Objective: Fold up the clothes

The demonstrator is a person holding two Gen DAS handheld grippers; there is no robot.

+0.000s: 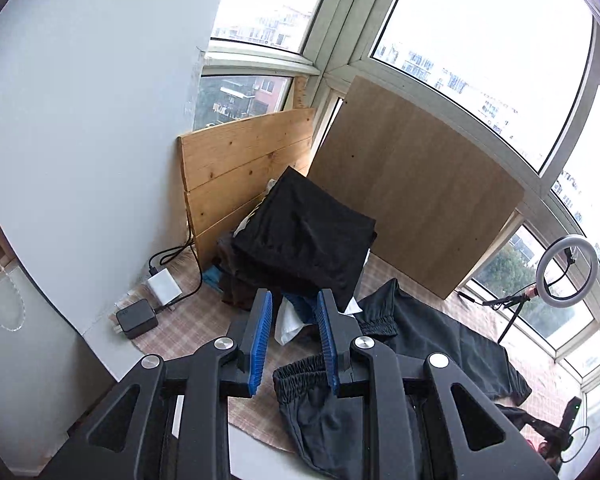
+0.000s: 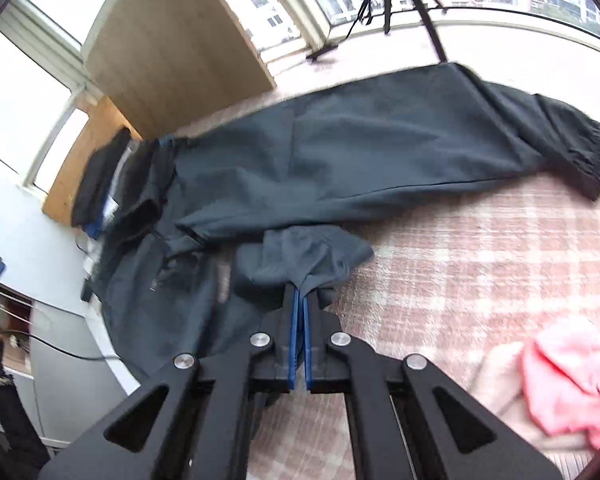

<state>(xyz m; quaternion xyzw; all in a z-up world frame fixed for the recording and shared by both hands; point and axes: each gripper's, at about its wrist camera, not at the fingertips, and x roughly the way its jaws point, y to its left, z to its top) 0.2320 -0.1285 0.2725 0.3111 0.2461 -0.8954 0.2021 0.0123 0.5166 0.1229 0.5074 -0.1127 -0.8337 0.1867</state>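
Dark trousers (image 2: 340, 152) pinched by right gripper (image 2: 301, 296); left gripper (image 1: 294, 308) hovers, jaws apart

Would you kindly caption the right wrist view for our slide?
Right hand-held gripper pinches a fold of dark trousers spread on a plaid cloth.

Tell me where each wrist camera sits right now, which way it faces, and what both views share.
Left wrist: rides behind the open left gripper, facing the window corner, the folded pile and wooden boards; only its own fingers show.
Right wrist: rides behind the right gripper, shut on a fold of the dark trousers, facing across the checked blanket; a pink cloth lies right.
Shared: the trousers, pile, blanket, boards.
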